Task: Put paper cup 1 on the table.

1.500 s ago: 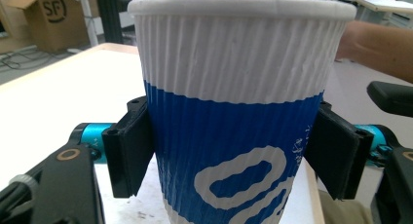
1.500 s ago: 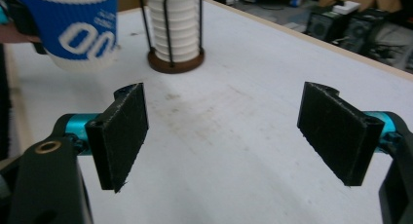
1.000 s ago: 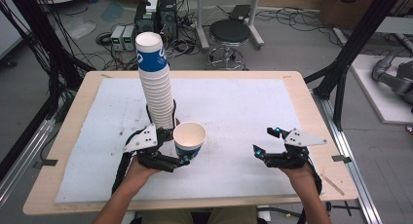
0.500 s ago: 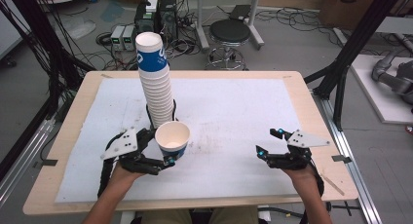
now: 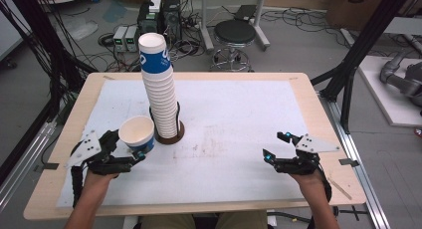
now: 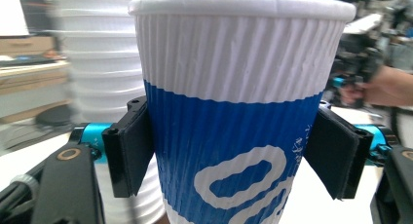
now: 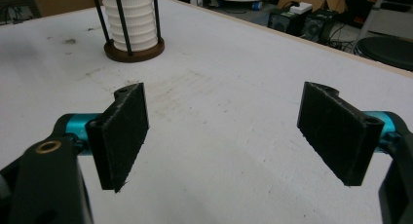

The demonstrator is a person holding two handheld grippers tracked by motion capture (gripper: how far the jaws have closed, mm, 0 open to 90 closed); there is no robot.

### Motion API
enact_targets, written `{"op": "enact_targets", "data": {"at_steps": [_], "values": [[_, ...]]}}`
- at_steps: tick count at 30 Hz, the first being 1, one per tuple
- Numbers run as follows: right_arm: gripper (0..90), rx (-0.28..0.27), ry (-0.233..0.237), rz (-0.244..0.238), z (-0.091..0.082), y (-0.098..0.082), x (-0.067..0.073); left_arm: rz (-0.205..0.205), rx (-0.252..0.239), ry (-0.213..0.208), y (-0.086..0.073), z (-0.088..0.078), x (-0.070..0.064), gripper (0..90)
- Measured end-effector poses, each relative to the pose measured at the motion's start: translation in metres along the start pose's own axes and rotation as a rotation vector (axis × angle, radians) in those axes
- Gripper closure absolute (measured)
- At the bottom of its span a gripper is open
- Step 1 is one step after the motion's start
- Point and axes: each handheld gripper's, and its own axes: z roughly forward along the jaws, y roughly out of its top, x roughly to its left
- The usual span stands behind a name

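Near the table's 8 o'clock edge, cup: we see the paper cup point(image 5: 137, 134) clamped in the left gripper point(image 5: 130, 154), upright, mouth up, just left of the cup stack point(image 5: 159, 84).
Cup contents: from the high view we look into its white inside and see nothing in it.
Cup axis: its long axis stands vertical, the wide rim on top and the blue band with white lettering below; in the left gripper view the cup point(image 6: 238, 112) rises straight between the jaws.
Left jaws: both black pads press on the blue wall, one each side, clamped on the cup.
Right jaws: the right gripper point(image 5: 279, 147) sits near 4 o'clock with its jaws wide apart and only the bare white mat point(image 7: 219, 112) between them.
Stack holder: the stack stands in a round brown base point(image 5: 169, 134) with thin black rods point(image 7: 100, 14), near the table's centre toward 10 o'clock.
Hidden or cut off: the cup's bottom runs off the left gripper view, so we cannot tell whether it rests on the mat; the stack behind it is blurred there, and its top is cut off in the right gripper view.
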Motion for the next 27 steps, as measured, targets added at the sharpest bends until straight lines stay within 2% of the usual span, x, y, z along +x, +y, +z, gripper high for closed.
{"op": "enact_targets", "data": {"at_steps": [7,12,21,23,27], "values": [[19.4,-0.004,-0.005,-0.007,-0.001,0.000,0.002,-0.022,0.009,0.112,-0.007,-0.011,0.031,25.5],[19.4,-0.004,-0.010,-0.006,-0.002,-0.001,0.002,-0.053,0.017,0.147,-0.015,-0.014,0.045,25.5],[19.4,-0.002,-0.009,-0.008,-0.001,-0.001,0.003,-0.062,0.058,0.199,-0.030,-0.016,0.063,25.7],[19.4,-0.001,-0.006,-0.015,0.000,-0.001,0.003,-0.051,0.092,0.215,-0.035,-0.018,0.067,25.8],[19.4,0.004,-0.001,-0.018,0.001,-0.001,0.004,-0.066,0.147,0.245,-0.043,-0.019,0.075,25.8]]}}
